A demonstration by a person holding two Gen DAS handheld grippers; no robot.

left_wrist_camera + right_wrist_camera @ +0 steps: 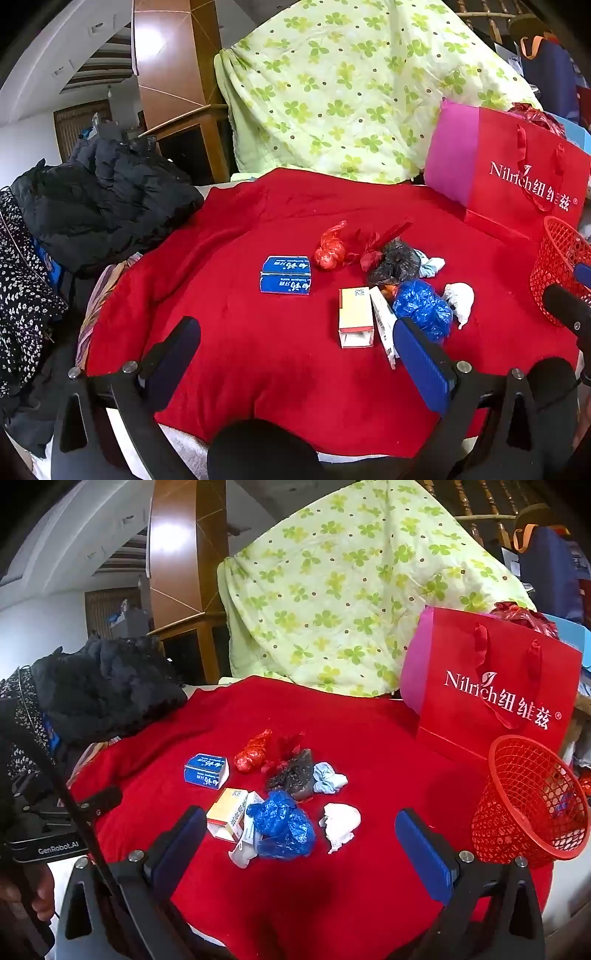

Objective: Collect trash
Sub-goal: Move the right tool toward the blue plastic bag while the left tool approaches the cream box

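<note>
A red blanket (369,867) carries crumpled bags (284,827), boxes (206,771), tissues (340,825) and a basket (532,801).

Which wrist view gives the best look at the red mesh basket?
The right wrist view: the red mesh basket appears whole there, tilted, with its open rim and inside visible at the edge of the red cloth. In the left wrist view the basket is cut by the frame edge and partly hidden behind the other gripper.

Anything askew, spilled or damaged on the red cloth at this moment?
The red mesh basket is tipped, its opening facing sideways rather than up. The orange-and-white carton lies with an end flap open. Otherwise it is only loose trash, such as the blue plastic bag. Both grippers are open and empty.
</note>
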